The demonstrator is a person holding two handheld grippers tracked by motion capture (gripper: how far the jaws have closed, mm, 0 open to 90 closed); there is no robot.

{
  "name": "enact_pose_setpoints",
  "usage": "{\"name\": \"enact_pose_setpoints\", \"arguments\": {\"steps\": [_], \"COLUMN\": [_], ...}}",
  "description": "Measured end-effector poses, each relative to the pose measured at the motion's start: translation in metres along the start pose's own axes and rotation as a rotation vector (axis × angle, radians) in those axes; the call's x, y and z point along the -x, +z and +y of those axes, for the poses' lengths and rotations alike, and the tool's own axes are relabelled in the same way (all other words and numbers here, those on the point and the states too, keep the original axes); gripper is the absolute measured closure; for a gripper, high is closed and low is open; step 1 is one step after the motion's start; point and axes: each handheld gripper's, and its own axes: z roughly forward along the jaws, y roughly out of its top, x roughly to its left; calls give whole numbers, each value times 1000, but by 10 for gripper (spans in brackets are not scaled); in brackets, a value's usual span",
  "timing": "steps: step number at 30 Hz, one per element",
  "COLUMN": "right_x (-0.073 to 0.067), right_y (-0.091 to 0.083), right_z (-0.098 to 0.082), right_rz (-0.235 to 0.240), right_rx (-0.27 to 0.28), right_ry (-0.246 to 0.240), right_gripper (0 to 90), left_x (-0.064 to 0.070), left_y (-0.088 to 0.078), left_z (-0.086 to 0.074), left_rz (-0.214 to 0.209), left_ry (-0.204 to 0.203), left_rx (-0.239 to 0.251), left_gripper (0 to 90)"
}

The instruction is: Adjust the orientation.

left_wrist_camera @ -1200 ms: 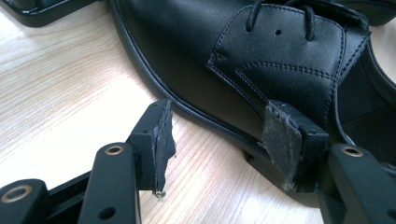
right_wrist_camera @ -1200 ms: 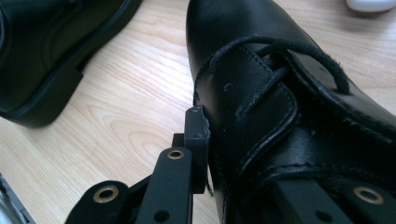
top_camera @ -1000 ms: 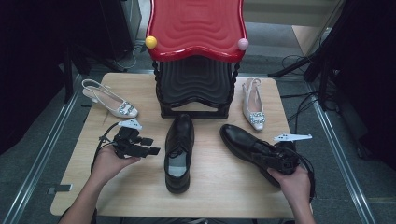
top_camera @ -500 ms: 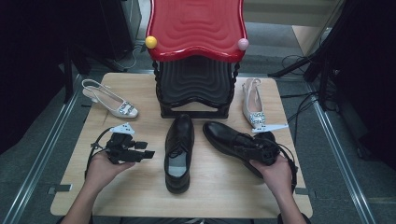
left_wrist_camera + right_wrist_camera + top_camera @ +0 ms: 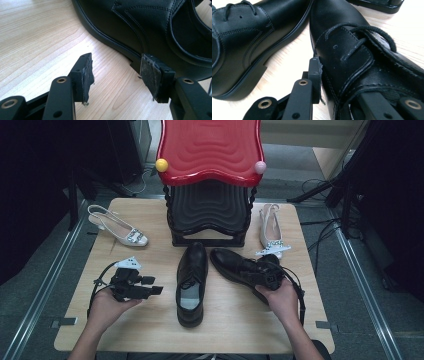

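Note:
Two black lace-up shoes lie on the wooden table. One shoe points away from me at the centre. The other shoe lies slanted just right of it, toe toward the rack. My right gripper is shut on this second shoe's side wall near the heel. In the right gripper view the left pad presses the held shoe from outside while the other jaw sits inside it; the centre shoe lies at left. My left gripper stands open and empty, left of the centre shoe. Its jaws point at that shoe's heel.
A red-topped black tiered rack stands at the table's far middle, with a yellow ball and a pink ball on its corners. White heeled shoes lie at far left and far right.
My right hand has carried the held black shoe leftward and away from me, so it now lies close beside the centre shoe. The left gripper has drifted slightly left, still open.

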Motion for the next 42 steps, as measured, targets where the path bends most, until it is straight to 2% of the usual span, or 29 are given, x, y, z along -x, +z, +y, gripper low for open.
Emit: {"name": "enact_pose_setpoints", "arguments": {"steps": [6, 8, 14, 16, 20, 21, 24, 25, 26, 27, 31, 34, 37, 38, 42], "right_x": [-10, -15, -12, -9, -7, -6, -6, -1, -1, 4, 10, 16, 27, 34, 45], "right_y": [8, 12, 9, 0, -10, -15, -32, -40, -40, -46, -56, -63, -65, -65, -62], "right_z": [2, 1, -4, -6, -10, -11, -15, -18, -18, -22, -25, -26, -29, -32, -36], "right_rz": [-30, -39, -10, 20, 26, 27, 1, 13, 13, 47, 50, 17, -27, -45, -65], "right_rx": [10, 15, 7, 22, 27, 30, 44, 58, 58, 80, 105, 128, 128, 128, 133], "right_ry": [13, 8, -7, -9, -28, -39, -71, -67, -67, -64, -55, -71, -65, -52, -40], "right_gripper": [776, 741, 657, 614, 613, 623, 730, 787, 787, 833, 888, 900, 900, 900, 900], "left_x": [2, 3, 3, 3, 4, 3, 3, 3, 3, 3, 2, 1, 1, 1, 1], "left_y": [3, 5, 7, 8, 10, 11, 13, 13, 14, 15, 18, 20, 21, 22, 24], "left_z": [1, 2, 5, 6, 7, 8, 10, 10, 11, 12, 14, 15, 17, 17, 18], "left_rz": [-9, -8, -23, -21, -27, -29, -34, -35, -32, -37, -40, -41, -41, -43, -48], "left_ry": [9, 11, 16, 21, 20, 23, 26, 26, 29, 33, 37, 34, 33, 35, 38], "left_rx": [0, -4, -4, -8, -11, -11, -11, -11, -12, -15, -20, -24, -29, -28, -37], "left_gripper": [437, 437, 437, 437, 436, 437, 436, 435, 435, 435, 435, 434, 434, 434, 434]}}
